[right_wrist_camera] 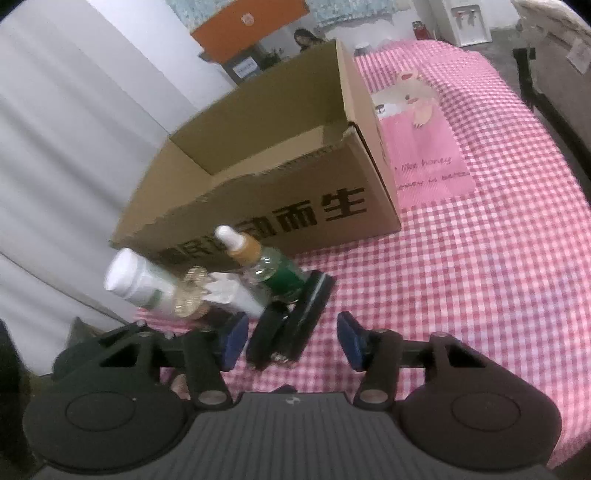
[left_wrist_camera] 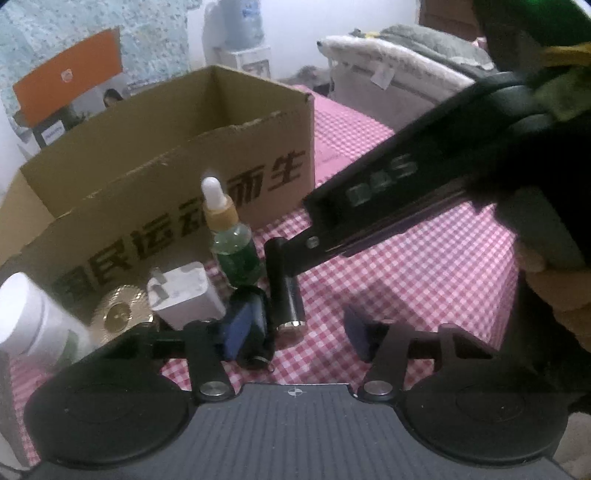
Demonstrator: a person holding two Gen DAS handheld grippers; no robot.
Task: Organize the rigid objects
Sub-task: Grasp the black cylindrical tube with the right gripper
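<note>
An open cardboard box stands on the pink checked cloth. In front of it sit a green dropper bottle, a white charger plug, a gold round lid, a white bottle, a dark cylinder with a metal end and a small black object. My left gripper is open, the black object and the cylinder between its fingers. My right gripper is open around the black objects; its body crosses the left wrist view.
An orange and white box stands behind the cardboard box. A pink bear mat lies to the right of the box. A grey and white blanket lies at the far right. A water dispenser stands behind.
</note>
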